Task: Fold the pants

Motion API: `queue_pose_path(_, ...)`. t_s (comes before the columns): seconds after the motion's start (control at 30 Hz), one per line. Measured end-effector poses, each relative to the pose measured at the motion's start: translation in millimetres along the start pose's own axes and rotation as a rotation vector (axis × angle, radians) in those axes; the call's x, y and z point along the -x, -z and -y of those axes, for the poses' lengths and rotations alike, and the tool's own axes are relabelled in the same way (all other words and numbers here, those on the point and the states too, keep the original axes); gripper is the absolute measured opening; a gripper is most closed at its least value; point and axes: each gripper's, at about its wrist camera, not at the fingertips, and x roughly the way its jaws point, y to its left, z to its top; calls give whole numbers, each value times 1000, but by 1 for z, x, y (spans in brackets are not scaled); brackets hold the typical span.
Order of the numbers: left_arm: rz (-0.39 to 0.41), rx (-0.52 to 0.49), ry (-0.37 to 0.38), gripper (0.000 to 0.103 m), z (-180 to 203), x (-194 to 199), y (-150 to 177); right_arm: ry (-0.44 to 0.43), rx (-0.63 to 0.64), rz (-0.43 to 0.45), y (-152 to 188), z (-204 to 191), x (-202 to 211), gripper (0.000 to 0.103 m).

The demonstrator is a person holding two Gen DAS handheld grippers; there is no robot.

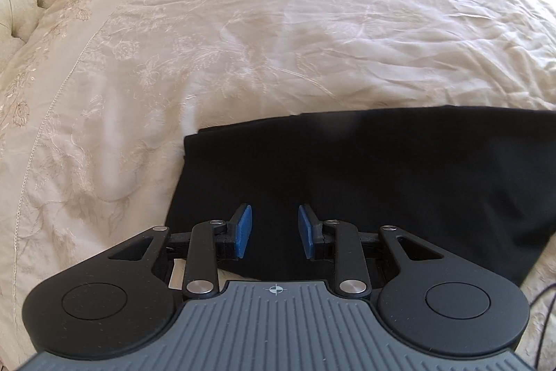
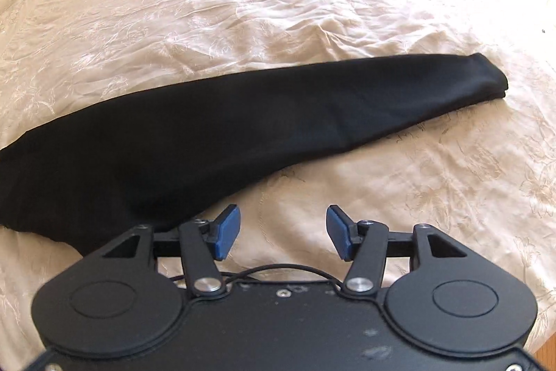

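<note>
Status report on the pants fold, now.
Left claw open over pants, empty. Right claw open over bedspread, empty. Pants folded lengthwise. Nothing in the way.

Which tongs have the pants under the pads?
The left tongs: black pants lie beneath its pads. The right tongs frame bare bedspread.

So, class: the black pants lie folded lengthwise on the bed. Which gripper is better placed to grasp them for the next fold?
Left, probably. The left gripper hangs open directly over the pants, near their end. The right gripper hangs open over the bare bedspread, beside the cloth.
</note>
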Motion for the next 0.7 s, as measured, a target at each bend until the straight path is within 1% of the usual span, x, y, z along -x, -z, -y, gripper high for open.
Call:
queue_pose_path(0.07,1,-9,14,29,14,9,5,-12,-38,-34,-1,15,-6,57)
queue_pose_path(0.17,3,-24,19,29,39,21,11,-43,-104,-46,-5,43,-11,57)
queue_pose_path(0.33,11,-46,-3,29,90,41,13,-100,-154,-43,-18,104,-21,57)
queue_pose_path(0.43,2,-30,-29,29,127,53,9,-142,-172,-47,-32,149,-29,57)
queue_pose_path(0.5,5,-11,-14,29,155,62,7,-172,-195,-37,-44,186,-35,57)
queue_pose_path(0.63,4,-30,-10,29,218,69,2,-170,-218,1,-69,257,-43,58)
queue_pose_path(0.7,7,-49,7,29,250,72,-2,-175,-232,6,-81,289,-50,59)
